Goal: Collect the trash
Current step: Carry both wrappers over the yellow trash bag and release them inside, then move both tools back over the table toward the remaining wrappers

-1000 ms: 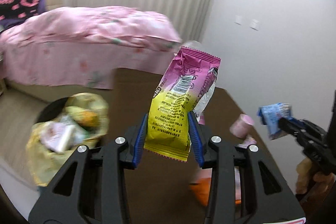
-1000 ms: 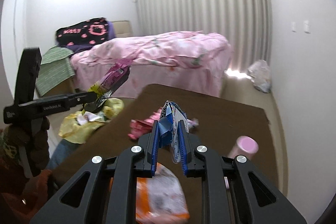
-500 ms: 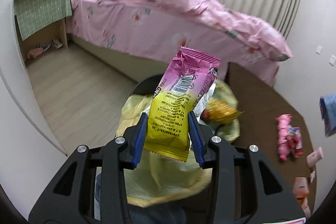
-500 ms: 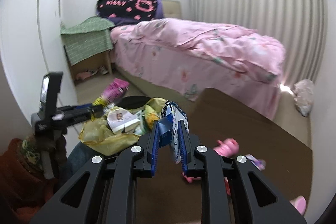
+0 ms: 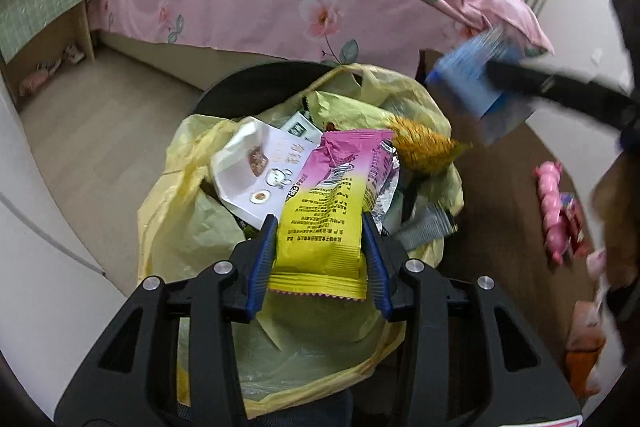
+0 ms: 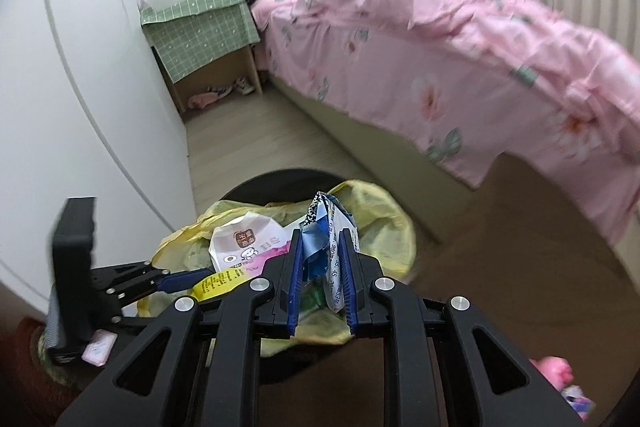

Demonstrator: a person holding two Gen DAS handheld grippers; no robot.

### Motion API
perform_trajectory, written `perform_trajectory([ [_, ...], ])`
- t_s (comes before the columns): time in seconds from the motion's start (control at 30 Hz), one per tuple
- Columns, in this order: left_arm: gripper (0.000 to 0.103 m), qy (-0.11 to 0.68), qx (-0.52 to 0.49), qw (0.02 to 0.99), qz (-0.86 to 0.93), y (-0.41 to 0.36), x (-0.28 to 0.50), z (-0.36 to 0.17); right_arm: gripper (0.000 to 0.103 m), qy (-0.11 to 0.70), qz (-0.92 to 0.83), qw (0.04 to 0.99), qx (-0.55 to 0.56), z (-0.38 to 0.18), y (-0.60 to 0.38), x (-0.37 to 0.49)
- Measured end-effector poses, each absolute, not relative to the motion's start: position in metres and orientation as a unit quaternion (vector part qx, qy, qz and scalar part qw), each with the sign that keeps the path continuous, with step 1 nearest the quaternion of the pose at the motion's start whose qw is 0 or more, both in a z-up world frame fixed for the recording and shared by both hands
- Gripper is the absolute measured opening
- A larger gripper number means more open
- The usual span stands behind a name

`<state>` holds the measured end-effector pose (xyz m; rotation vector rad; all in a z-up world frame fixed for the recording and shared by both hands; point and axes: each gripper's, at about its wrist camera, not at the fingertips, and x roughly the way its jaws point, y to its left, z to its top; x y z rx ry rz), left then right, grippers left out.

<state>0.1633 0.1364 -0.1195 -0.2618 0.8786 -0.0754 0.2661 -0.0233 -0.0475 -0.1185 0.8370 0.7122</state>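
My left gripper (image 5: 319,221) hangs over a black bin (image 5: 248,83) lined with a yellow bag (image 5: 180,219) full of wrappers. A pink and yellow snack wrapper (image 5: 332,187) stands between its blue pads, which still touch its sides while the jaws are opening. In the right wrist view that gripper (image 6: 188,279) reaches in from the left. My right gripper (image 6: 321,239) is shut on a crumpled blue and white wrapper (image 6: 320,223), above the bag's near edge (image 6: 392,227). It appears blurred in the left wrist view, where the blue wrapper (image 5: 468,75) is at the upper right.
A brown table (image 5: 500,227) at the right holds pink packets (image 5: 554,203) and an orange packet (image 5: 584,351). A bed with a pink cover (image 6: 460,47) stands behind the bin. A green-clothed nightstand (image 6: 200,31) stands by the white wall. The floor (image 6: 248,139) lies beyond.
Both grippers swung away from the table to the left and came down over the bin with their wrappers. The right gripper now shows close beside the left one.
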Motion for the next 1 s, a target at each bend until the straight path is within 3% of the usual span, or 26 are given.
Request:
perform_trajectory([
  [0.3,0.039,0.415,-0.170,0.893,-0.034,0.142,0.174,-0.120,0.017,0.421,0.338,0.841,-0.039,-0.080,-0.011,0.285],
  [0.63,0.062,0.373,-0.221,0.901,-0.012,0.159,0.153,-0.093,0.018,0.442,0.375,0.812,-0.074,-0.097,0.004,0.272],
  [0.7,0.062,0.370,-0.223,0.902,-0.004,0.162,0.151,-0.090,0.023,0.454,0.382,0.800,-0.087,-0.099,0.009,0.267],
  [0.77,0.062,0.363,-0.233,0.902,0.006,0.166,0.146,-0.086,0.040,0.453,0.394,0.794,-0.102,-0.097,0.012,0.259],
  [1.0,0.065,0.337,-0.242,0.910,0.018,0.168,0.134,-0.066,0.053,0.426,0.388,0.810,-0.108,-0.064,-0.014,0.237],
])
